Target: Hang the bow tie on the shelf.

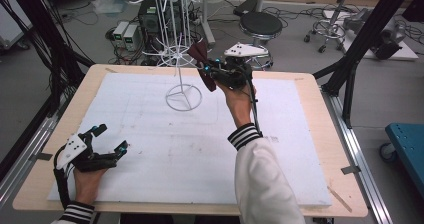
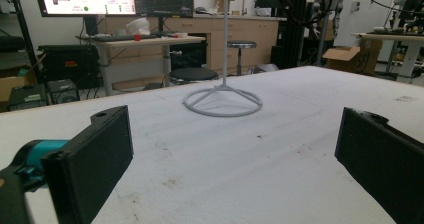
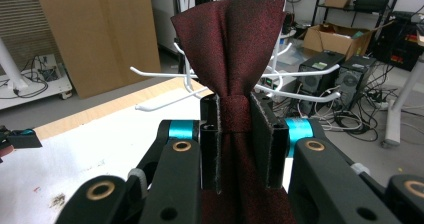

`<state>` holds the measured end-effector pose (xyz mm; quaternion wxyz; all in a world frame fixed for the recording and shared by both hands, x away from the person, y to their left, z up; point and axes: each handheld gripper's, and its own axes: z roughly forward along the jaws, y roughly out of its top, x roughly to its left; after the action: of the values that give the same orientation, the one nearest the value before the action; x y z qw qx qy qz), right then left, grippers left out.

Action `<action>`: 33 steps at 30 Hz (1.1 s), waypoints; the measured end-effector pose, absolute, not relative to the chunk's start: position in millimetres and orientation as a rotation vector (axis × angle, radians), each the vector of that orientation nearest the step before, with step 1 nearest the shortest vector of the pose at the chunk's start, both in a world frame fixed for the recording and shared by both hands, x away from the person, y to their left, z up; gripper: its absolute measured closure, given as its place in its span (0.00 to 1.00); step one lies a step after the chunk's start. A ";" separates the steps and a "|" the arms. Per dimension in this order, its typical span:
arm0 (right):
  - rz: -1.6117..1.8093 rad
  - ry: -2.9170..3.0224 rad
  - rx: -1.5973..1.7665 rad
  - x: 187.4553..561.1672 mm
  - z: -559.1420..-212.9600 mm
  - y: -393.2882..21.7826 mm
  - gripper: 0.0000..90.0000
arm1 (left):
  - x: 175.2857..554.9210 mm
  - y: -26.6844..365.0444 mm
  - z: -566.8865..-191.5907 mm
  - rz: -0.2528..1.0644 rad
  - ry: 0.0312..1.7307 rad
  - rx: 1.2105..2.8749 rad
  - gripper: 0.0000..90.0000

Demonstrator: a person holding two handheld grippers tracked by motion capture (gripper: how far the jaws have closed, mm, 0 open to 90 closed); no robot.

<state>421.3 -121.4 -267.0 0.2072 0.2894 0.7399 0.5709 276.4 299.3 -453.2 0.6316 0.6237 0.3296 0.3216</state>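
Observation:
A dark red bow tie (image 3: 231, 49) is pinched at its knot between the black jaws of my right gripper (image 3: 235, 115). In the high view the bow tie (image 1: 201, 59) hangs in the air beside the lower arms of a white wire rack (image 1: 175, 49), with my right gripper (image 1: 209, 70) shut on it. The rack's ring base (image 1: 183, 97) stands on the white board. My left gripper (image 1: 111, 139) rests at the near left of the board, jaws wide apart and nothing between them. Its own view shows the rack's ring base (image 2: 223, 102) ahead of my left gripper (image 2: 235, 149).
A white foam board (image 1: 165, 149) covers the wooden table (image 1: 320, 134). Stools (image 1: 260, 26), computer cases (image 1: 126, 34) and cables crowd the floor behind the table. Black frame posts (image 1: 365, 39) rise at both sides. A blue cart (image 1: 407, 144) stands at the right.

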 end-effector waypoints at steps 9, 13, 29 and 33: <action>1.593 2.083 0.800 422.0 -269.7 -111.4 0.85 | 276.4 299.3 -453.3 0.736 0.754 1.427 0.03; 1.595 2.090 0.796 422.4 -270.6 -105.1 0.85 | 276.4 299.3 -453.3 0.738 0.751 1.428 0.03; 1.549 2.190 0.750 422.6 -280.7 -93.6 0.85 | 276.3 299.3 -453.2 0.738 0.751 1.429 0.03; 1.518 2.221 0.753 420.4 -290.7 -94.8 0.85 | 276.3 299.3 -453.2 0.739 0.750 1.430 0.03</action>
<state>420.4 -94.8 -290.7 0.1730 0.2654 0.7831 0.5351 276.3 299.3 -453.2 0.6311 0.6247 0.3278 0.3226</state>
